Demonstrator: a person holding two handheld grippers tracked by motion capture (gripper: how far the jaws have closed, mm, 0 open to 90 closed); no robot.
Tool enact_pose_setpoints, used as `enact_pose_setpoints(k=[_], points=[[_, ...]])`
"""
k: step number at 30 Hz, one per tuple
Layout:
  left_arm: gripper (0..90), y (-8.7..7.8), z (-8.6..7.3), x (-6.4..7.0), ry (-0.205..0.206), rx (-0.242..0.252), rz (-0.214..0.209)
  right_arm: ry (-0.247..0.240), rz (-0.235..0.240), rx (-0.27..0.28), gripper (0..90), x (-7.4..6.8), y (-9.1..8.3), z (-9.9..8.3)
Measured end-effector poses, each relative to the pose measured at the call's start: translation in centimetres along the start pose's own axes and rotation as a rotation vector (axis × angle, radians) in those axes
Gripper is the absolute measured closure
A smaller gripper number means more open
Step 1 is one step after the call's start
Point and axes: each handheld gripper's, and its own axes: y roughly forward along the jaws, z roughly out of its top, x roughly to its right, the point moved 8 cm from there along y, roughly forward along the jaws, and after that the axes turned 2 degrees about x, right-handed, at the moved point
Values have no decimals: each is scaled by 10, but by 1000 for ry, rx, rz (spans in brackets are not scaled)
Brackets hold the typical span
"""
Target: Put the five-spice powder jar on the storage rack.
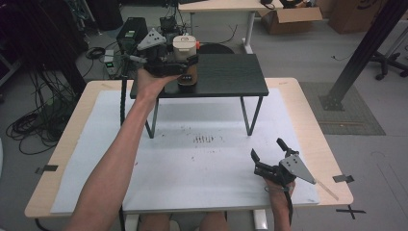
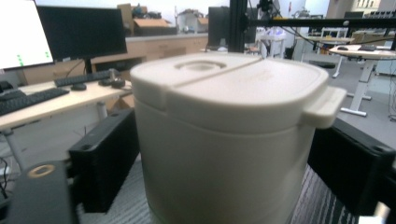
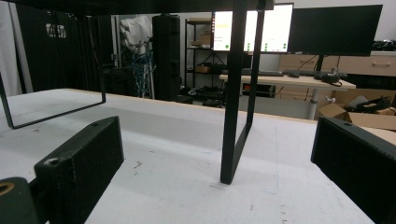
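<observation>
A cream lidded container (image 1: 184, 44) with a brown base stands on the left part of a small black raised table (image 1: 226, 77). My left gripper (image 1: 185, 64) reaches in from the left, and its jaws press both sides of the container. In the left gripper view the container (image 2: 224, 135) stands between the two black jaws, with a lid tab sticking out at the right. My right gripper (image 1: 267, 148) rests low over the white mat (image 1: 192, 163) near the front right, open, with nothing between its fingers. In the right gripper view the gripper (image 3: 217, 140) faces a black table leg (image 3: 236, 93).
The raised table stands on thin black wire legs (image 1: 251, 115) over the mat. Small dark marks (image 1: 203, 139) dot the mat's centre. Beyond the table are black equipment boxes (image 1: 131, 31), cables, a desk and cardboard boxes (image 1: 288, 17). A black post (image 1: 361, 53) slants at the right.
</observation>
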Motion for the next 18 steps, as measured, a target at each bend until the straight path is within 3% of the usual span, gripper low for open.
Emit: enact_pose_setpoints(k=[7, 12, 18], points=[[4, 0, -1, 2, -7, -22, 22, -1, 0, 1, 19, 0, 0, 0], [2, -2, 0, 2, -21, -31, 29, -1, 1, 2, 19, 0, 0, 0], [2, -10, 3, 3, -7, -30, 29, -3, 1, 2, 19, 0, 0, 0]])
